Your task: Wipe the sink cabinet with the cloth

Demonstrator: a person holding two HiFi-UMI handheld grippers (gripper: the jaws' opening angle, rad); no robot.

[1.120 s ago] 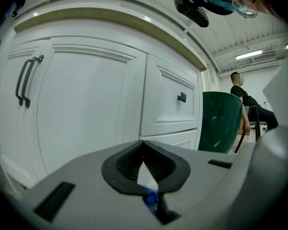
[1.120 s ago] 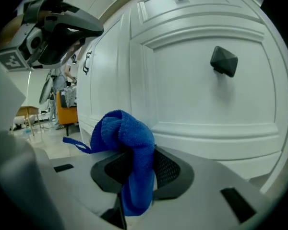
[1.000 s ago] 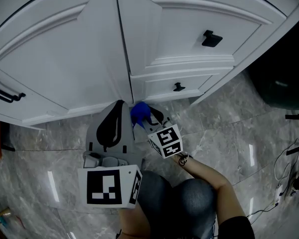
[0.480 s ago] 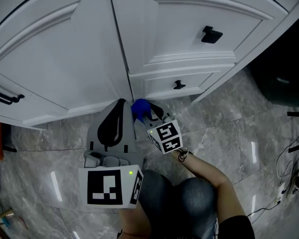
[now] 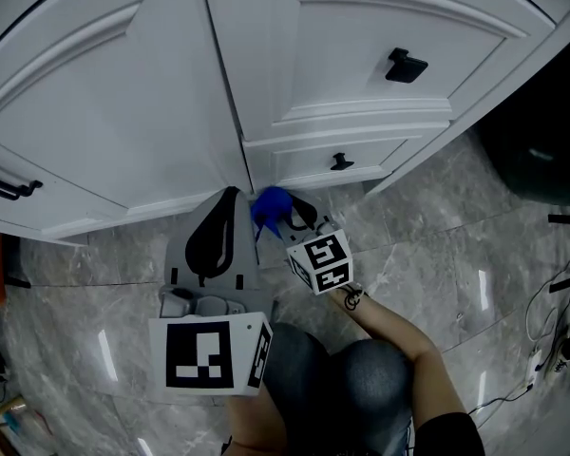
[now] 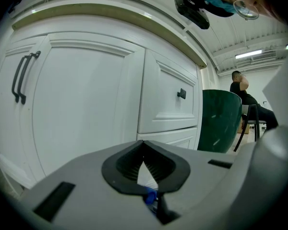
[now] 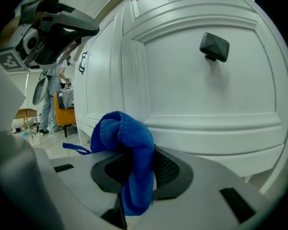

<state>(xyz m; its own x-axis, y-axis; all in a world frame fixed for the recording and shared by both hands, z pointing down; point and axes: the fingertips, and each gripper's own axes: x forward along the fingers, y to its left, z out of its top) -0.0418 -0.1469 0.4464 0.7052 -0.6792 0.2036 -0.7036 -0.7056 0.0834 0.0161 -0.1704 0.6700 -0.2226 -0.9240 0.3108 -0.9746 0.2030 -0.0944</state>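
Jaws on our right gripper [image 5: 283,215] are clenching the cloth [image 5: 269,203], cabinet [image 5: 361,65] lying just ahead. Left gripper [image 5: 230,198] is hovering clenched, empty.

The grey marble floor [image 5: 437,245] carries the white sink cabinet [image 5: 123,131].

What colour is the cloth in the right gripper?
Bright blue; the fuzzy blue cloth shows best in the right gripper view.

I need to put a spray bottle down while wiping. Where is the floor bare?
Bare floor lies left of the left gripper, below the door with the long handle, and right of the person's arm, short of the cables. It is crowded at the cabinet's foot, where the right gripper and its cloth sit beside the left one.
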